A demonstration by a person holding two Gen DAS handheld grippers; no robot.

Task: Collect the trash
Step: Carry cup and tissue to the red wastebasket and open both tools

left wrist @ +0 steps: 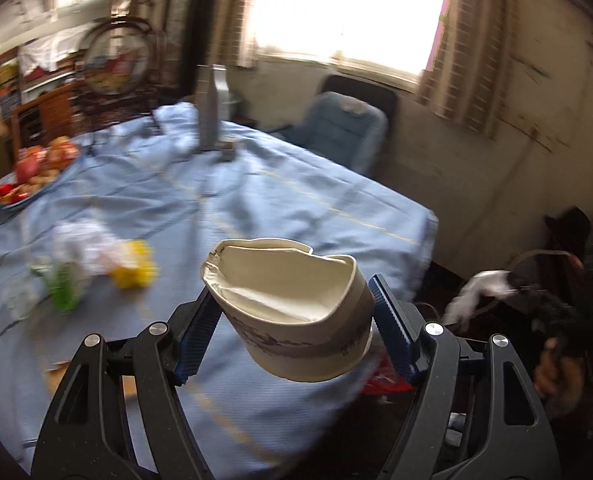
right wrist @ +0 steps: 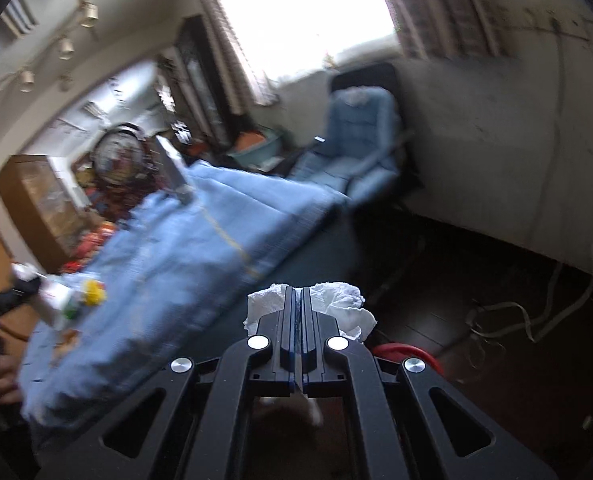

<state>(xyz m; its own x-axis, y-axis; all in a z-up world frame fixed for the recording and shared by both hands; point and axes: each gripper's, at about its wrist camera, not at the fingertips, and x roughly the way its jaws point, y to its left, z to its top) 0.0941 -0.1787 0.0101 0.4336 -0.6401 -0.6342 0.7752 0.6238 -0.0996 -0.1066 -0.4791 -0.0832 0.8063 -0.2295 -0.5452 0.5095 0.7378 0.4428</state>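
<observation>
Item 1: crushed paper cup (left wrist: 296,312), white, rim dented, grey printed band, tilted; pinched by left gripper (left wrist: 296,320) between blue ribbed pads above the blue tablecloth (left wrist: 256,200).
Item 2: crumpled white paper towel (right wrist: 336,304), clamped in right gripper (right wrist: 298,300), jaws pressed nearly together, past the table's edge.
Item 3: blurred wrappers (left wrist: 96,256) on cloth.
</observation>
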